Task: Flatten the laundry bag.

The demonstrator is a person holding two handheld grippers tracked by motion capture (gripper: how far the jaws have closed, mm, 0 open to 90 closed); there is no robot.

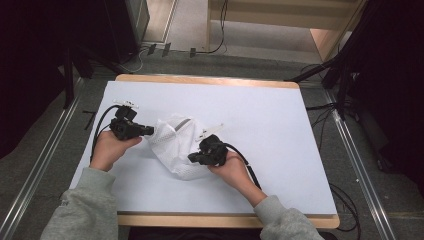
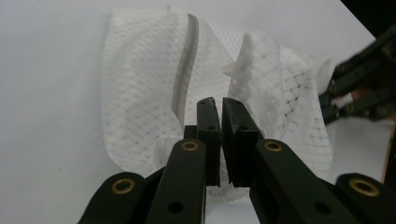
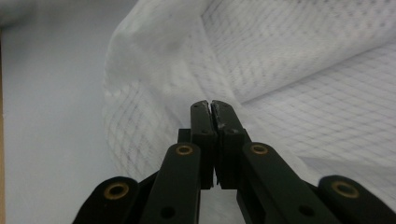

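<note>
Left gripper [image 2: 218, 105]: jaws nearly closed, pinching an edge of the white mesh bag [image 1: 180, 145] at its 9 o'clock side. Right gripper [image 3: 209, 106]: jaws shut, clamping mesh at the bag's 4 o'clock edge. Opposed holds likely serve to spread the bag (grey zipper strip [image 2: 184, 65] faces up). Bag lies mid-table [image 1: 280, 125], crumpled; contents cannot be told

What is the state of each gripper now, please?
Left gripper: shut on the white mesh bag.
Right gripper: shut on the same bag's edge.
</note>
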